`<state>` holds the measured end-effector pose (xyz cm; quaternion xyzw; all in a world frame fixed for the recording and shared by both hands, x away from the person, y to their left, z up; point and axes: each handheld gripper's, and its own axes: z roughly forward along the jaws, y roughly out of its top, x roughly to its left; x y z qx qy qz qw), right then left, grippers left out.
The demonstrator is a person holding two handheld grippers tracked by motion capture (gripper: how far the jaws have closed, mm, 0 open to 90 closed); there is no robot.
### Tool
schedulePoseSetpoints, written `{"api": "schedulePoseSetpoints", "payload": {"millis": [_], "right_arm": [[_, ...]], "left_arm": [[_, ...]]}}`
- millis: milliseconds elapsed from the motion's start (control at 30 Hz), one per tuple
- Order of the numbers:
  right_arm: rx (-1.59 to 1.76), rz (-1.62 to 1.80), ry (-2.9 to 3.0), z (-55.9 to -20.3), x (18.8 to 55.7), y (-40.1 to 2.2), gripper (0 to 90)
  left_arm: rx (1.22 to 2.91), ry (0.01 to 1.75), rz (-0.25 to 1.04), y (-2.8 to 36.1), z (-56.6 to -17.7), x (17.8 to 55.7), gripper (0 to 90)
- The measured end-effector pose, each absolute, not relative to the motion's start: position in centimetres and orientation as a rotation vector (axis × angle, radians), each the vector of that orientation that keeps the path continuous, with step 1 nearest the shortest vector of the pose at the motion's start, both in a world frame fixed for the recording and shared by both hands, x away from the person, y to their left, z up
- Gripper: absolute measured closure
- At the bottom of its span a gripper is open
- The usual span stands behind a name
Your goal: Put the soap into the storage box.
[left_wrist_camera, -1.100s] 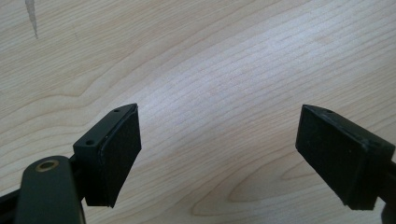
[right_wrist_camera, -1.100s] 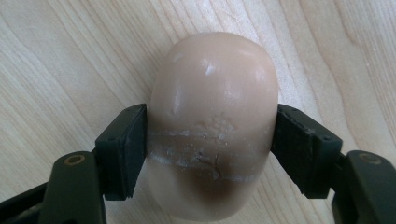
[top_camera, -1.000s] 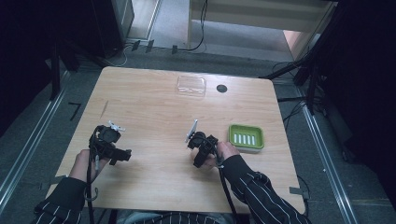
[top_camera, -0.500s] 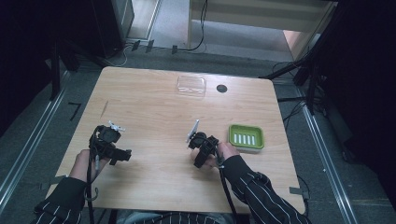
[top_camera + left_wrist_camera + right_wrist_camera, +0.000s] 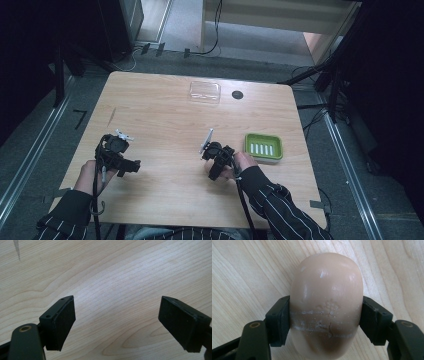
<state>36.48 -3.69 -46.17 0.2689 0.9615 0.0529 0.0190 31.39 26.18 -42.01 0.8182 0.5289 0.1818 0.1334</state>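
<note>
Nearest you, your right gripper (image 5: 212, 155) has its jaws pressed against both sides of a beige bar of soap (image 5: 326, 305); they have just been closing, and in the right gripper view the pads touch the soap's flanks, with white scuff lines across its middle. The soap sits just over the wooden table (image 5: 165, 115), a little right of centre on your side.

Your left gripper (image 5: 120, 150) hovers over the near left part of the table. Its jaws stand wide apart, and the left gripper view has bare wood grain between the pads (image 5: 63, 322), so it holds nothing.

Just beside your right hand (image 5: 241, 162), on its right, lies a green soap dish (image 5: 263, 147). Pale ribs run across its floor; it has no bar in it.

Farther off, near the table's far edge, stands a clear plastic container (image 5: 205, 91); you cannot tell from the high view whether anything is in it. Just to its right is a small dark round hole (image 5: 237, 94) in the tabletop.
</note>
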Motion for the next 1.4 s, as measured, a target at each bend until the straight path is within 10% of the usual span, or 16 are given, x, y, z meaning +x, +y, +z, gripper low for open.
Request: {"api": "schedulePoseSetpoints", "payload": {"millis": [1400], "right_arm": [[0.831,0.195,2.94,-43.6,36.7,-6.2,33.2]], "left_arm": [[2.375,1.53,0.52,26.1,-42.0,31.4,14.7]]}}
